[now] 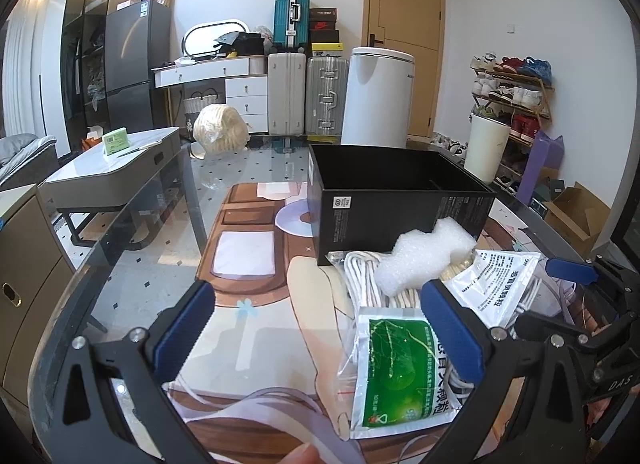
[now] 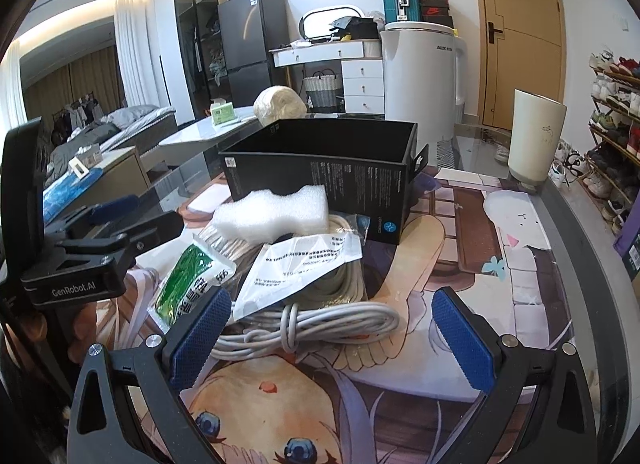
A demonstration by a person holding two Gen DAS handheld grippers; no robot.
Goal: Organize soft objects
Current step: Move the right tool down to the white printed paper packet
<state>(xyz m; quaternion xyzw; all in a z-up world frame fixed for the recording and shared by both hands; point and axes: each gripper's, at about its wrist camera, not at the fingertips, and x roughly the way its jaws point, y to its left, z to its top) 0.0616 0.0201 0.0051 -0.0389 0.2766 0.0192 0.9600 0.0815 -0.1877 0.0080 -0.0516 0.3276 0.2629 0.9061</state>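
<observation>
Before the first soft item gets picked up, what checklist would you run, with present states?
1. Left claw open, nothing held: ok.
2. Right claw open, nothing held: ok.
3. Open black cardboard box upright, no contents visible: ok.
4. White foam block on top of the pile, unobstructed: ok.
5. Green-and-white sachet flat beside the left claw: ok.
6. Bundled white cable free of other items: not ok, white printed pouch overlaps it.
</observation>
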